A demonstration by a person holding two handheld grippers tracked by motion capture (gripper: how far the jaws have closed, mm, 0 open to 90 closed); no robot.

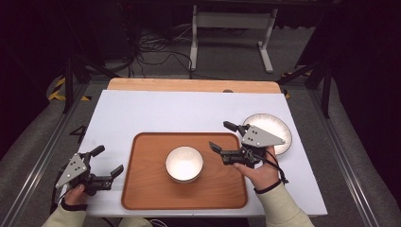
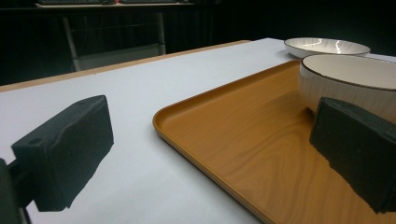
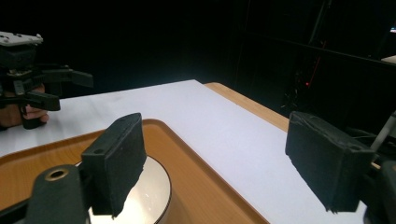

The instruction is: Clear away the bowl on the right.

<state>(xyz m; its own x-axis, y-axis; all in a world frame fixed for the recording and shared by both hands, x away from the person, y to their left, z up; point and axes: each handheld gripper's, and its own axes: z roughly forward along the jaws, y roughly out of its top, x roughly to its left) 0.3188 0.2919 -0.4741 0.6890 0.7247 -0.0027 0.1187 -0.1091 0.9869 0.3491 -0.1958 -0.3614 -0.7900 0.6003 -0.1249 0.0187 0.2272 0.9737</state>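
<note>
The right gripper (image 1: 223, 136) hangs with its jaws spread wide and empty, just right of the bowl (image 1: 184, 163). The bowl stands upright, mouth up, round, unmarked, mid-tray (image 1: 142, 189). The left gripper (image 1: 107, 161) is also wide open and empty.

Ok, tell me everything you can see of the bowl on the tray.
The bowl is white and glossy, ceramic by its look, round with a thin dark rim and faintly ribbed outer wall. It stands upright and empty near the middle of the wooden tray, touching nothing else. The right gripper hangs open beside it.
</note>
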